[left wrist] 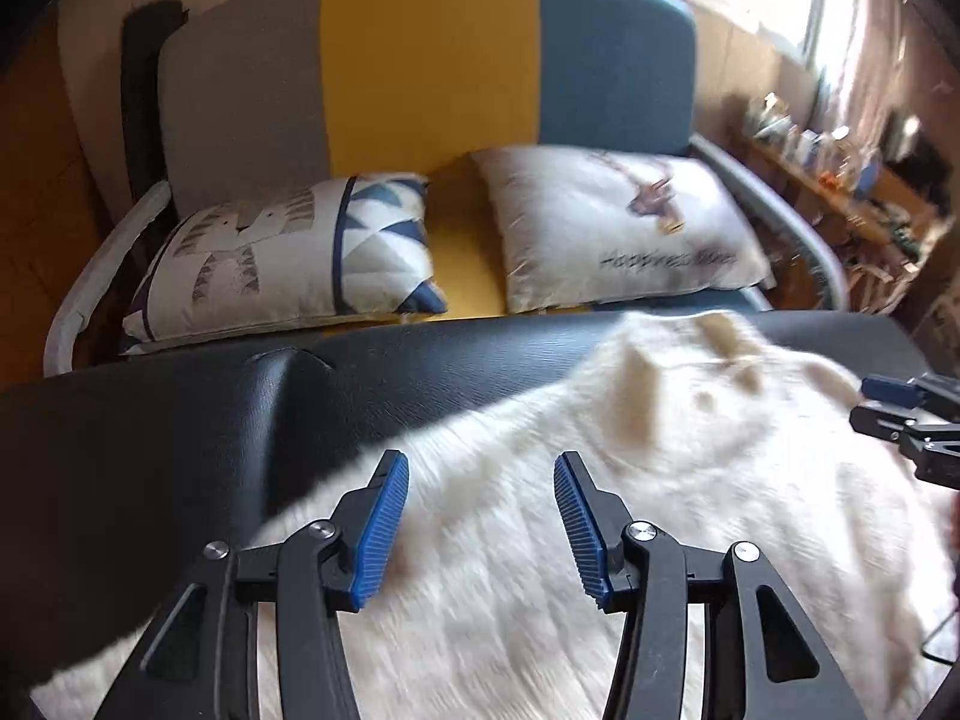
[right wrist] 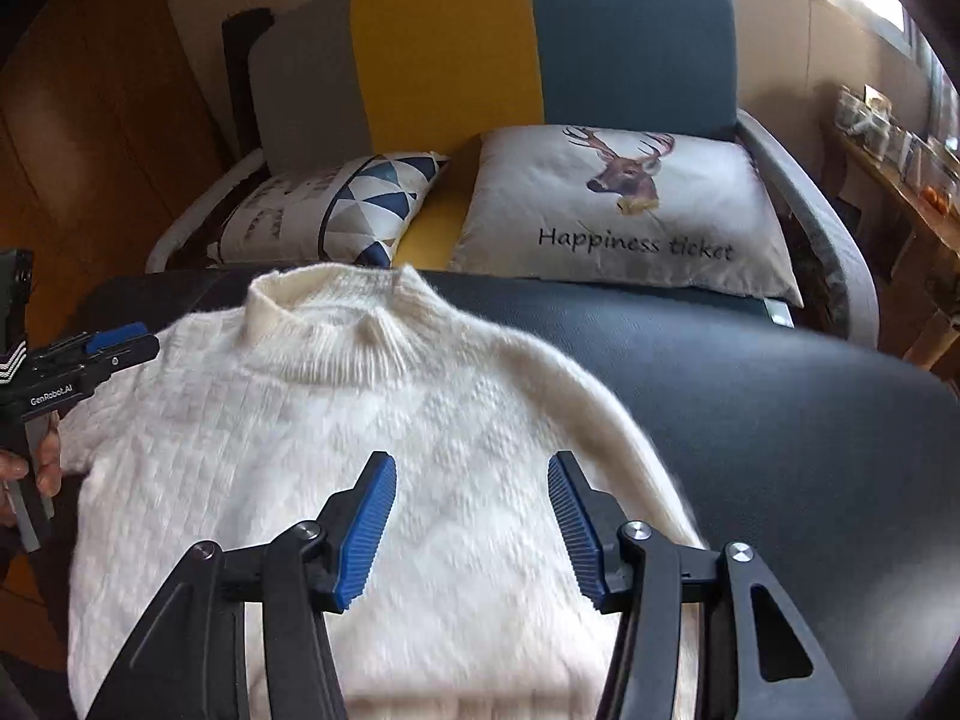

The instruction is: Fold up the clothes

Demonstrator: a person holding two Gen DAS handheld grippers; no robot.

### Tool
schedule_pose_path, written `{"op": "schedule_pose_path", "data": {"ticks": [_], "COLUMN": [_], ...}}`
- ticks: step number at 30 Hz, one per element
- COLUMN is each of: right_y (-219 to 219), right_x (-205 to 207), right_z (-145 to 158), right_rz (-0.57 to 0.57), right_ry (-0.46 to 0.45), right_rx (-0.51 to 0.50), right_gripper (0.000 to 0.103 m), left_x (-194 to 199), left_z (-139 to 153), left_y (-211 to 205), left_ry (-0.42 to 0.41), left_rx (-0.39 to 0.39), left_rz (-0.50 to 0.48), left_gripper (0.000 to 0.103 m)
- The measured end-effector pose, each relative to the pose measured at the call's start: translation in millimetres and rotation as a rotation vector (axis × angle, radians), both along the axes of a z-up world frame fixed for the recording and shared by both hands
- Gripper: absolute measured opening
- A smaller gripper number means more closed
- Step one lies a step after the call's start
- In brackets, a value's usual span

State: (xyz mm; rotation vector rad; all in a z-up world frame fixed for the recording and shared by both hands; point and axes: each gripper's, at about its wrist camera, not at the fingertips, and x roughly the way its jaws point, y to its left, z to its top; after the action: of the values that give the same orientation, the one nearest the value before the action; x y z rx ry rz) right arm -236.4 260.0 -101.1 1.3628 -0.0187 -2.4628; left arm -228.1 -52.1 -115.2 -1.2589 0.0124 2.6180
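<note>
Left wrist view: left gripper [left wrist: 480, 531], jaws spread, empty, above white sweater [left wrist: 630, 480] lying on black table [left wrist: 180, 420]

Right wrist view: right gripper [right wrist: 471, 531], jaws spread, empty, over sweater chest; folding seemingly unstarted; next, grasp a sleeve or side edge

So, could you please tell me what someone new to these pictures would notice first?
Most likely the fluffy white sweater, lying front up on the black padded table with its collar toward the sofa. Next, the sofa behind with grey, yellow and blue stripes, holding a deer pillow that reads "Happiness ticket" and a triangle-patterned pillow. Both the left gripper and right gripper hover open over the sweater.
</note>
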Motion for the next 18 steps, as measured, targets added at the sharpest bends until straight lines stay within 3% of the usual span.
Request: {"op": "schedule_pose_path", "data": {"ticks": [4,9,14,18], "right_y": [43.5,73.9,98.2,110.2], "right_x": [75.4,148.9,169.4,161.7], "right_z": [-6.7,-29.2,-50.2,-53.5], "right_rz": [-0.048,-0.082,-0.179,-0.221], "right_ry": [-0.085,-0.168,-0.191,-0.148], "right_rx": [-0.002,0.057,0.132,0.212], "right_gripper": [0.053,0.053,0.053,0.051], "left_x": [70.0,151.1,209.3,232.6], "left_z": [11.7,2.1,-16.4,-37.8], "left_y": [5.9,23.0,44.9,55.9], "left_ry": [-0.001,-0.053,-0.116,-0.164], "left_rx": [0.088,0.120,0.129,0.057], "left_rz": [-0.090,-0.187,-0.251,-0.266], "left_gripper": [0.052,0.052,0.052,0.052]}}
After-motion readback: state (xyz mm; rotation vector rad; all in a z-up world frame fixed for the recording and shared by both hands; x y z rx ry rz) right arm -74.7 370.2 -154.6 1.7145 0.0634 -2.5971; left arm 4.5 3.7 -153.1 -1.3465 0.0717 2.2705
